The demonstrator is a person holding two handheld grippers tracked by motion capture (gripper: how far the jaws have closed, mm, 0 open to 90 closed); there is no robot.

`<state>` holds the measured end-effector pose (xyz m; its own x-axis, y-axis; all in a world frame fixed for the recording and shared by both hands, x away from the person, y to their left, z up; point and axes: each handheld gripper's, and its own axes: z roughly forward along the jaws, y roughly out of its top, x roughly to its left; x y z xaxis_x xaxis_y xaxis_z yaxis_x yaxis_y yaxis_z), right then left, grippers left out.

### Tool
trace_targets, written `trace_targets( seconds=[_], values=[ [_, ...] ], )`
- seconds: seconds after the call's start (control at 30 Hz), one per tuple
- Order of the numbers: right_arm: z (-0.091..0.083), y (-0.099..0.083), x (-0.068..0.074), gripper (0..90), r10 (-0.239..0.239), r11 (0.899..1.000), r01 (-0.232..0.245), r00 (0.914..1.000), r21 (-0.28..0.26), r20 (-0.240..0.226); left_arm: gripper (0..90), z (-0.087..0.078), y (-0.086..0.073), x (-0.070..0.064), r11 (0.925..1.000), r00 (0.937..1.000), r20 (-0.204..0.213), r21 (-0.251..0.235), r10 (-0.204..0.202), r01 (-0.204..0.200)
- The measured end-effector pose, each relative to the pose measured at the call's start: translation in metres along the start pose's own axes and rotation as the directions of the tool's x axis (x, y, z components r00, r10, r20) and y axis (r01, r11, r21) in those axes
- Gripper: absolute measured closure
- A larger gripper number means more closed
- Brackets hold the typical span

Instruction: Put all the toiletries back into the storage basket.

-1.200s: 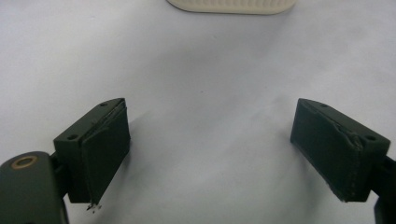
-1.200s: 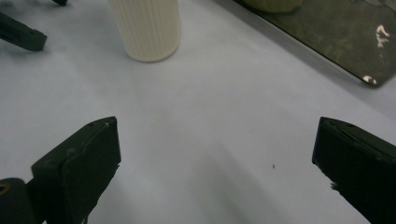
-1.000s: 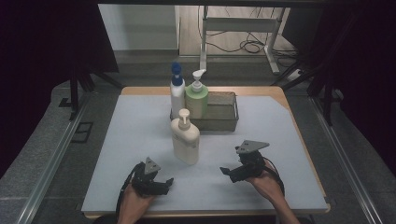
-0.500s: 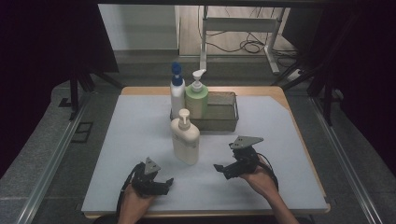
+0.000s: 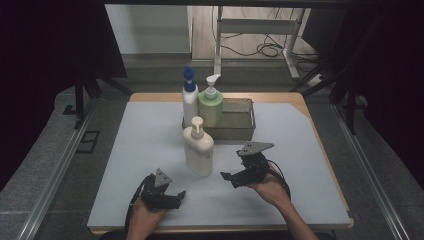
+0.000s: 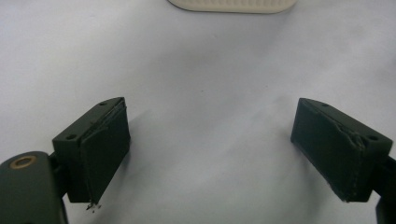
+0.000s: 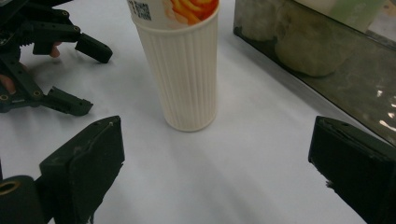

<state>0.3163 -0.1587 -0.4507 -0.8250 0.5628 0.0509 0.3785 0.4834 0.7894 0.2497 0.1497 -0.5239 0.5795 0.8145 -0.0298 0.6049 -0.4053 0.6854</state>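
My right tongs [image 5: 231, 179] sit right of centre in the high view, jaws wide apart and empty, facing the cream pump bottle [image 5: 198, 148] standing mid-frame on the table [image 5: 310, 150]. My left tongs [image 5: 176, 196], lower left, also gape empty.

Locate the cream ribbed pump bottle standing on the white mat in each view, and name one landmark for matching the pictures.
High view: the cream ribbed pump bottle stands centre, in front of the dark mesh basket.
Left gripper view: just its base at the top edge, centre.
Right gripper view: its lower body at top centre, ahead of the open claw.
Shared landmark: the white mat it stands on, seen under it in all three.
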Motion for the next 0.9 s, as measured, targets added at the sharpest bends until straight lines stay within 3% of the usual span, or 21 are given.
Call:
trace_targets(
  seconds=[0.43,0.9],
  values=[
    [0.013,0.019,0.006,5.2,-0.034,0.999,0.034,0.9994,-0.003,-0.008,11.4,0.000,0.000,0.000,1.0000,1.0000,0.000,-0.001,0.000,0.000],
    [0.030,0.038,0.013,6.5,-0.038,0.999,0.038,0.9987,-0.003,-0.032,11.4,0.000,0.000,0.000,1.0000,1.0000,0.000,-0.002,-0.002,0.002]
  ],
)
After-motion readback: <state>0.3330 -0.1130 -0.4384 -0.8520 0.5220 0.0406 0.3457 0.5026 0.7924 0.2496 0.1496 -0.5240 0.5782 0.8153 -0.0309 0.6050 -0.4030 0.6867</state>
